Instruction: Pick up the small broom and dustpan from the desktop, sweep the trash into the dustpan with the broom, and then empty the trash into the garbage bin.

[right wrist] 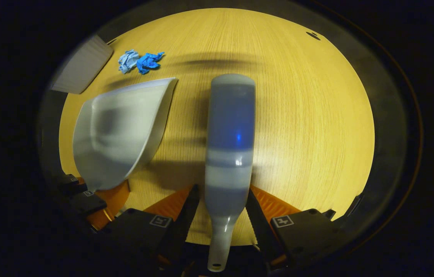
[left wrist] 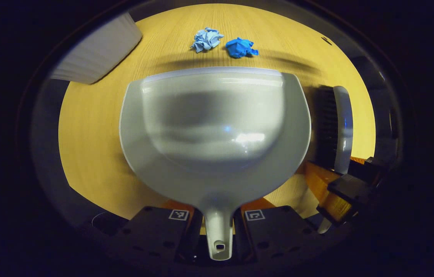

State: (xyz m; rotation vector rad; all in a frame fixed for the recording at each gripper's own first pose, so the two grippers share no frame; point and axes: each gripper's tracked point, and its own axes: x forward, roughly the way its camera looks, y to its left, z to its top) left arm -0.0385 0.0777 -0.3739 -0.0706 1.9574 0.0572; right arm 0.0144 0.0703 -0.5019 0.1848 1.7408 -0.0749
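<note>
Broom bristles face the left gripper view; right gripper view shows its back.

Black hand-held gripper, orange fingers

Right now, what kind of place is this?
Probably a desk set up for sweeping practice: a wooden tabletop with a dustpan, a small broom and two crumpled blue paper scraps.

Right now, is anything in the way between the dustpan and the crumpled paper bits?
No. The dustpan, held by its handle in the left claw, faces the light blue paper ball and the dark blue one, with bare desktop between. The broom in the right claw sits off to the side.
</note>
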